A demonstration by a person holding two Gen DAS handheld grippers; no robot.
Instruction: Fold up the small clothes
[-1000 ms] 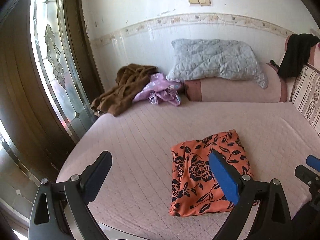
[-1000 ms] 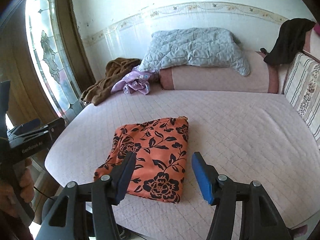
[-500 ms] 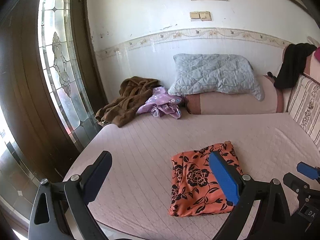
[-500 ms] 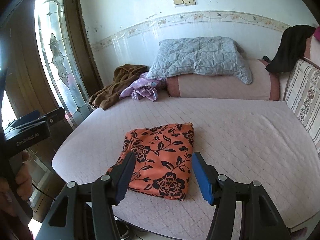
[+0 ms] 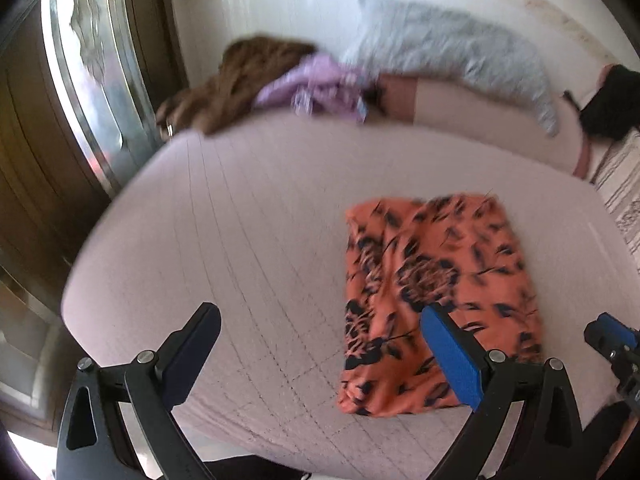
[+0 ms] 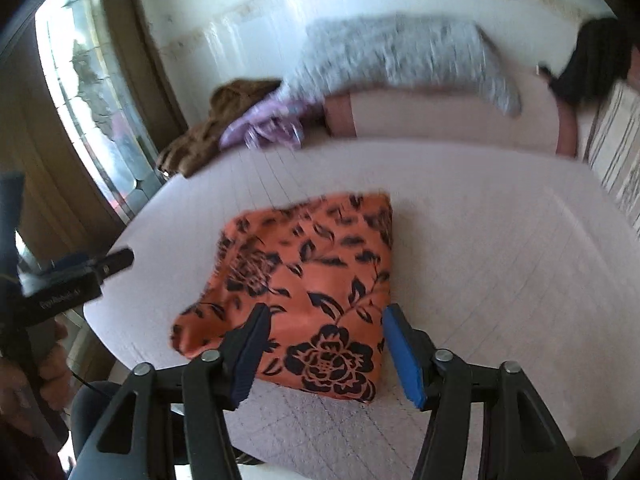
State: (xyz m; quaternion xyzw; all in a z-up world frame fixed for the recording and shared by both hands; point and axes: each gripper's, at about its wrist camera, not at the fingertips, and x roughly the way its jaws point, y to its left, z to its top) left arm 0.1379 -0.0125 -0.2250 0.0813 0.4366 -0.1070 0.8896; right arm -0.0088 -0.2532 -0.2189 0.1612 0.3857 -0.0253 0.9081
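Both grippers tilt downward over the bed's near edge, the left gripper point(image 5: 320, 352) wide open over bare bed point(image 5: 248, 216), the right gripper point(image 6: 324, 354) closing with nothing pinched, above the folded orange cloth point(image 6: 304, 280) at frame centre, pillow point(image 6: 400, 52) beyond at top.

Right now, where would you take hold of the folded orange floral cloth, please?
Probably the near corner of the orange floral cloth, coming from the bed's front edge: it lies flat, folded, that edge closest. The right gripper, jaws closing, frames it without pinching.
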